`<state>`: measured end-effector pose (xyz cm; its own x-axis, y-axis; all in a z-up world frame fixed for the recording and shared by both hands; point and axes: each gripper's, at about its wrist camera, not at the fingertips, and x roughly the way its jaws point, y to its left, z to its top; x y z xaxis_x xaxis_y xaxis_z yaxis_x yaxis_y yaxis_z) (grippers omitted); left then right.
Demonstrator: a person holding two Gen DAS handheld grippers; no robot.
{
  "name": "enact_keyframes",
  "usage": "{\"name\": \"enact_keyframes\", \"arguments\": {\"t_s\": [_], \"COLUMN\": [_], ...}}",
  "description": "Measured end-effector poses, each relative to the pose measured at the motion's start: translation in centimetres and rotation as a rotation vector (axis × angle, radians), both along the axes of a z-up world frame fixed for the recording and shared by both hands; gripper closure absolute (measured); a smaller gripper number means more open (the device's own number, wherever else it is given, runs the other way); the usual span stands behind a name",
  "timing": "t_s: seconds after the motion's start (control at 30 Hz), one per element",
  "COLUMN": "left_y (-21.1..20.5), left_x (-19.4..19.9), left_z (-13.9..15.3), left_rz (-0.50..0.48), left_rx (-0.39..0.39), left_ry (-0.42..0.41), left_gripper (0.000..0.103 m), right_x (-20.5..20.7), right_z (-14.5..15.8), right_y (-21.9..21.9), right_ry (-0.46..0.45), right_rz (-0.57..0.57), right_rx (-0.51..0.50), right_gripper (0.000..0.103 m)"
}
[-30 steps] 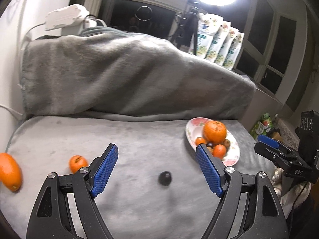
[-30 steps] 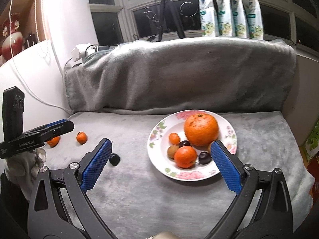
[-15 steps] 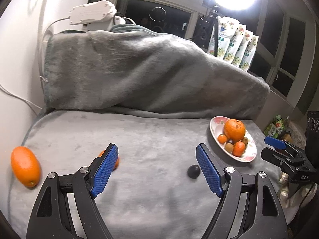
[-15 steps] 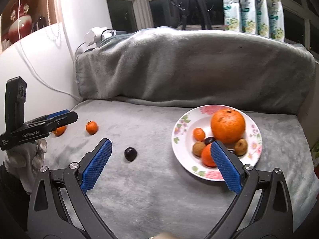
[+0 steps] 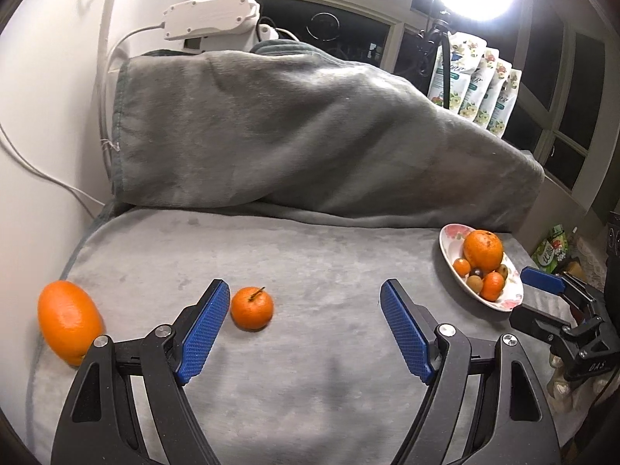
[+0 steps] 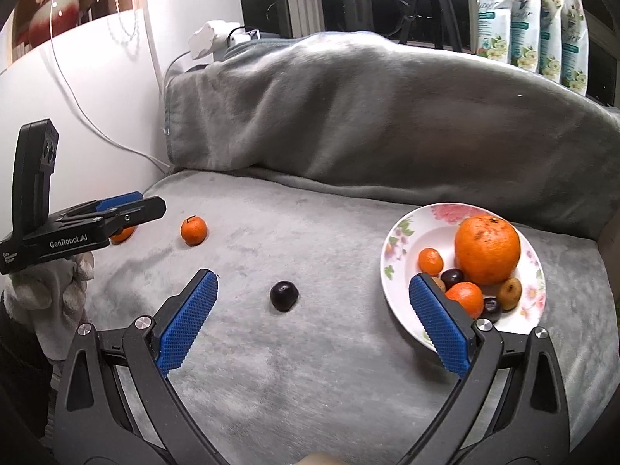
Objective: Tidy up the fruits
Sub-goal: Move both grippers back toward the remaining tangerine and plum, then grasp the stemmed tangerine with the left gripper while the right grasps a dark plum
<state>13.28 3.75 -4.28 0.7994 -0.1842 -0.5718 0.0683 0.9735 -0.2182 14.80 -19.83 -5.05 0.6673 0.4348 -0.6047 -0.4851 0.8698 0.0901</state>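
Note:
A small mandarin (image 5: 252, 307) lies on the grey blanket just ahead of my left gripper (image 5: 302, 300), close to its left pad; the jaws are open and empty. A larger oval orange (image 5: 69, 321) rests further left. In the right wrist view a dark plum (image 6: 284, 295) lies ahead of my right gripper (image 6: 312, 292), between the lines of its open, empty fingers. The flowered plate (image 6: 399, 240) at the right holds a big orange (image 6: 487, 248) and several small fruits. The same plate (image 5: 449, 237) shows at the right in the left wrist view.
A raised bank under the grey blanket (image 6: 387, 116) closes off the back. A white wall (image 5: 38, 116) with a cable runs along the left. Several pouches (image 6: 531, 19) stand on the window sill. A gloved hand (image 6: 50, 290) holds the left gripper at the surface's left edge.
Both views have swung left. The mandarin came from the far left to just ahead of my left gripper, and the plum left that view. In the right view the plum moved between the fingers.

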Motion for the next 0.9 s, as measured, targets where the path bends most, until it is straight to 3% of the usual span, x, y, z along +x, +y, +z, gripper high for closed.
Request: {"name": "enact_keyframes", "arguments": {"t_s": [0.17,0.33,0.53,0.9], "left_y": [0.9,1.9,2.3,2.0], "left_x": [0.5,1.3,2.4,4.0], "left_z": [-0.8,-2.4,-4.0,-5.7], "left_rz": [0.014,0.032,0.032,0.043], "left_rx": [-0.002,-0.029,-0.048,-0.046], "left_ry": [0.016,0.063,0.113,0.163], "left_gripper": [0.029,0.037,0.045,0.052], "right_x": [0.4,1.0,1.7,3.4], "right_z": [-0.6,-1.7,-3.2,-5.4], "right_y": [0.7,1.6,3.0,4.7], "right_ry": [0.016,0.059,0.100,0.156], "right_rz": [0.010,0.034,0.072,0.094], "right_rx": [-0.005,-0.018,-0.047,-0.090], "right_gripper": [0.004,0.023,0.039,0.055]}}
